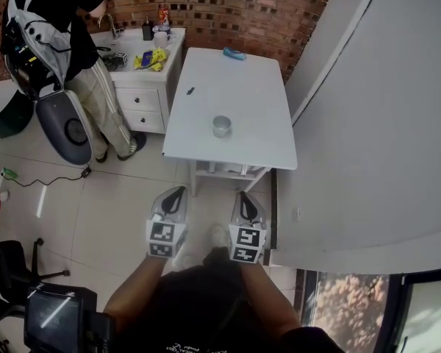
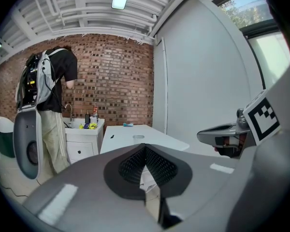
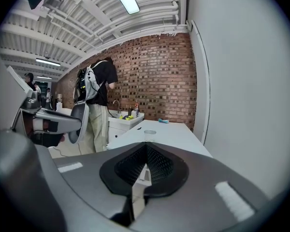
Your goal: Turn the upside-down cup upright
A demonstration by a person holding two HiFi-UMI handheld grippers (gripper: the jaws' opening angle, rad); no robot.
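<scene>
Left claw (image 1: 176, 193) closed | right claw (image 1: 244, 198) closed | side by side, facing table (image 1: 239, 94)

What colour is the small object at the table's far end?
Small object: light blue, best in the head view.

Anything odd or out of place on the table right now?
Only the cup: it stands alone in the middle of the table, apparently bottom-up, though small in view. Nothing spilled or tipped. A blue item lies at the far end, a small dark item near the left edge.
</scene>
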